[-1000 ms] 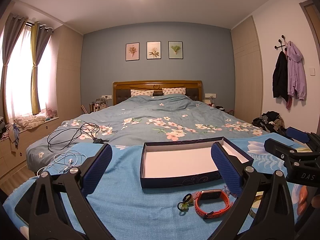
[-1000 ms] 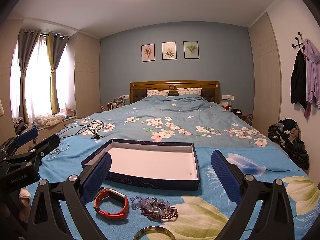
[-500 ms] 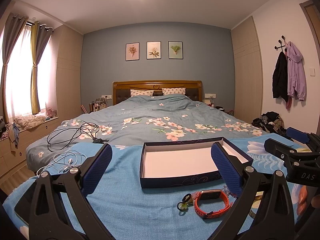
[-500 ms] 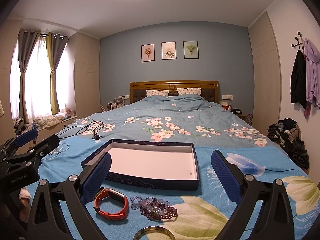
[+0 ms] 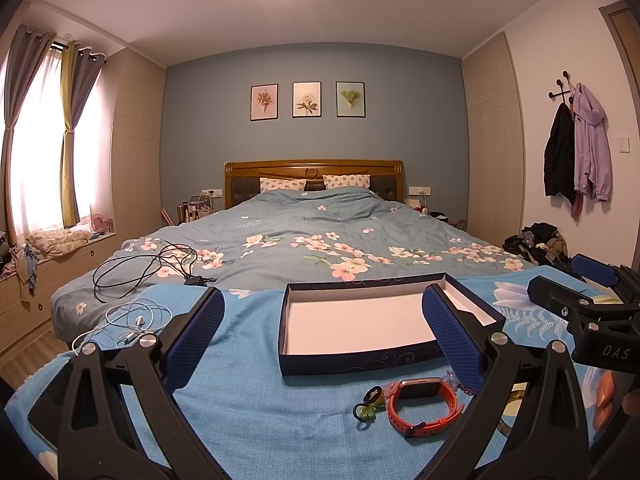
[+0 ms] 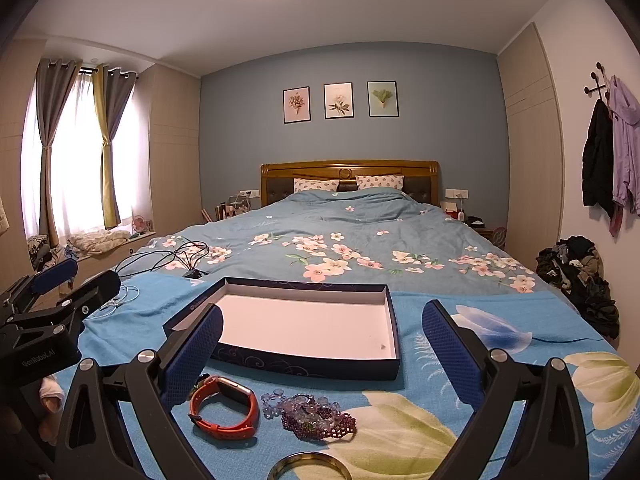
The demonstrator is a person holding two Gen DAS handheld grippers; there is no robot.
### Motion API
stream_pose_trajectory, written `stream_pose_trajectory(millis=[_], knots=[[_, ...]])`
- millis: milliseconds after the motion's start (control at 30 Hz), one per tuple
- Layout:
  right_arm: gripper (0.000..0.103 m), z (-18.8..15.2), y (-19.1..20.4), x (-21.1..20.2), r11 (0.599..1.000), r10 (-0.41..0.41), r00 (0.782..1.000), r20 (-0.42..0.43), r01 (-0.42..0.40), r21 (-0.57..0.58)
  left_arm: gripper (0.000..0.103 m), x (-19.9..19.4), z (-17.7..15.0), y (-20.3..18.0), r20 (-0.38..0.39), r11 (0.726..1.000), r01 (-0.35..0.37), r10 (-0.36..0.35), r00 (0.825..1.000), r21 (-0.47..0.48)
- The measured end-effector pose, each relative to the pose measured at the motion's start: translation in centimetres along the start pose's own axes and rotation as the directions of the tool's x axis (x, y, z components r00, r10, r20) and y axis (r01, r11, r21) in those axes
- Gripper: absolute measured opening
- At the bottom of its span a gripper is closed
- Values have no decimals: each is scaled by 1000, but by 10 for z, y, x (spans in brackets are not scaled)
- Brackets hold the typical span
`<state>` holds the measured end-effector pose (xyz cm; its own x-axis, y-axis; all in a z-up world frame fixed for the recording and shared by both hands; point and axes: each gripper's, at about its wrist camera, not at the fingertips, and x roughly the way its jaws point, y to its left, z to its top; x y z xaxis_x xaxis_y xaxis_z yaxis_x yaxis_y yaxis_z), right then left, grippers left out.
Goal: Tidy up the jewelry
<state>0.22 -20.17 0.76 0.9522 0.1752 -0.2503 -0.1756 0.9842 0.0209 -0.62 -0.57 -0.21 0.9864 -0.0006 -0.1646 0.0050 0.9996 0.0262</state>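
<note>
Nothing has shifted over the last second: both grippers, left gripper (image 5: 320,336) and right gripper (image 6: 320,344), hover with fingers spread, empty. The orange watch (image 6: 223,411), bead bracelets (image 6: 318,420) and bangle (image 6: 308,467) lie on the bed before the empty box (image 6: 394,344); sorting hasn't begun.

The bangle (image 6: 309,467) runs off the bottom edge — the left claw's finger (image 5: 454,332) hides the beads.

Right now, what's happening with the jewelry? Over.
Left tool open, right tool open, both empty. Box empty; watch, beads, bangle outside it. Nothing blocking.
</note>
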Motion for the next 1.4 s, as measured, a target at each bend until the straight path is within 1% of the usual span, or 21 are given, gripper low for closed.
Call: stream_pose_trajectory(millis=[567, 700, 800, 867, 933, 1000, 1067, 1100, 1167, 1200, 1233, 1267, 1300, 1367, 1400], knots=[[96, -1, 1, 2, 1000, 5, 1000, -9, -5, -6, 97, 5, -2, 2, -25, 1000, 13, -13, 1000, -8], [96, -2, 0, 5, 1000, 9, 999, -39, -9, -16, 97, 12, -4, 7, -65, 999, 31, -32, 997, -22], [96, -3, -3, 8, 999, 8, 997, -72, -11, -38, 97, 19, -8, 8, -112, 999, 35, -35, 993, 1], [96, -7, -5, 13, 999, 12, 993, -118, -18, -47, 97, 26, -11, 7, -155, 999, 51, -48, 987, 16], [96, -11, -10, 17, 999, 33, 984, -176, -40, -34, 97, 35, -16, 3, -209, 995, 90, -81, 975, 34], [96, -19, -13, 22, 998, 44, 969, -242, -54, -34, 97, 41, -21, -1, -251, 990, 134, -118, 961, 46], [96, -25, -14, 23, 996, 50, 960, -275, -67, -54, 97, 49, -24, -4, -295, 982, 184, -162, 942, 48], [94, -29, -14, 22, 995, 63, 952, -299, -85, -61, 97, 51, -26, -4, -309, 977, 211, -189, 932, 40], [88, -36, -14, 23, 991, 85, 937, -338, -114, -66, 96, 56, -31, -7, -332, 967, 253, -230, 915, 26], [83, -40, -15, 23, 989, 96, 925, -367, -129, -66, 95, 60, -33, -8, -353, 963, 270, -246, 903, 19], [78, -42, -16, 24, 988, 100, 916, -388, -136, -66, 91, 62, -36, -11, -368, 960, 280, -255, 894, 16], [75, -46, -18, 25, 987, 110, 902, -417, -149, -62, 87, 65, -38, -14, -391, 955, 295, -267, 881, 11], [71, -49, -20, 26, 986, 120, 888, -443, -160, -54, 85, 70, -42, -16, -421, 950, 311, -283, 862, -2], [64, -57, -24, 26, 984, 136, 871, -473, -175, -39, 76, 76, -49, -19, -460, 942, 336, -309, 832, -25], [57, -59, -25, 26, 983, 142, 864, -483, -179, -32, 73, 79, -51, -20, -474, 939, 343, -317, 822, -32]])
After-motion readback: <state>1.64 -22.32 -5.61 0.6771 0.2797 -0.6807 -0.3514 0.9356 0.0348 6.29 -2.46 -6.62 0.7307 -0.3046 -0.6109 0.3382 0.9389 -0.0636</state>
